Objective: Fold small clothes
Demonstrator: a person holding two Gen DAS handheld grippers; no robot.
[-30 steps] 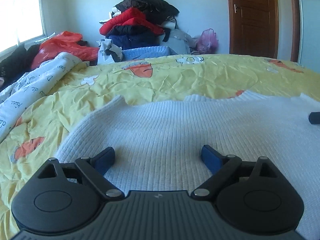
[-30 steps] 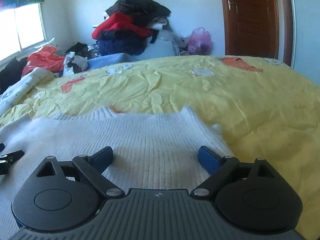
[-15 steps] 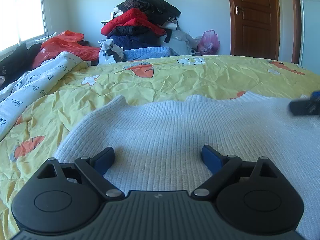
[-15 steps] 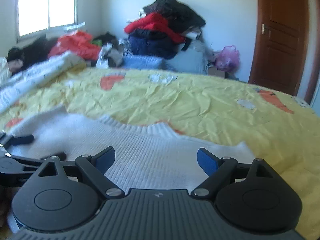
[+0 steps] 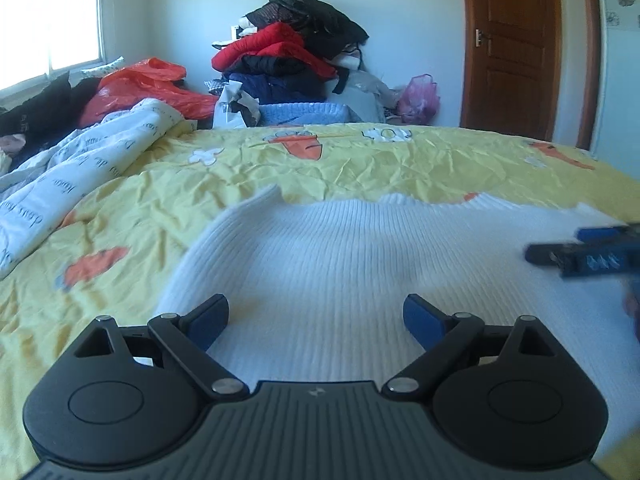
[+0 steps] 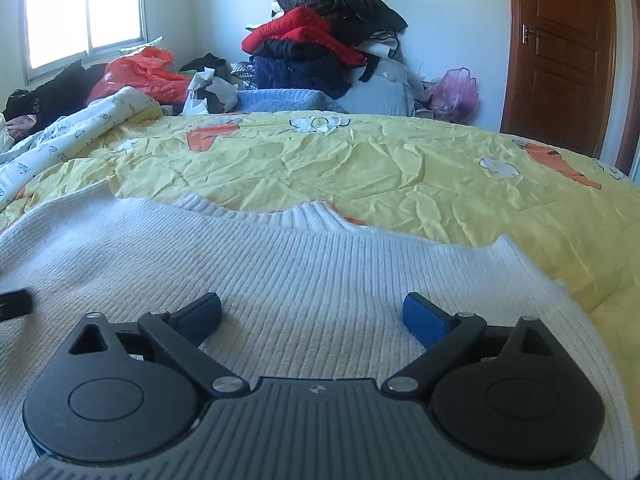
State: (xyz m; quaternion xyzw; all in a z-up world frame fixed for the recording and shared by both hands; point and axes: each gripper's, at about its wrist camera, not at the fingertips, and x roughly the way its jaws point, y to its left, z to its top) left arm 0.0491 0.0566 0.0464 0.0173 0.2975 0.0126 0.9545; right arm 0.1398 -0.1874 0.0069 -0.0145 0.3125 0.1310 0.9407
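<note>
One white ribbed knit sweater (image 6: 280, 280) lies flat, neckline away from the cameras, on the yellow carrot-print bedsheet (image 6: 360, 168). Left hand-held gripper (image 5: 316, 316) hovers over the sweater's left part, released, nothing between the blue pads. Right hand-held gripper (image 6: 312, 316) sits over the right part near the shoulder corner, jaws opening, only knit under them, nothing pinched. Looks like pre-grasp for the first fold: I'd take each side at the outer edge, grab both layers, lift evenly and lay toward the centre line so the ribbing doesn't bunch. Hard to read: sweater hem and sleeves are cut off behind the gripper bodies; can't tell whether the sleeves are tucked under. Right gripper is motion-blurred in the left view. White printed quilt (image 5: 80, 176) is bunched at the bed's left; clothes pile (image 6: 320, 40) by the wall.
</note>
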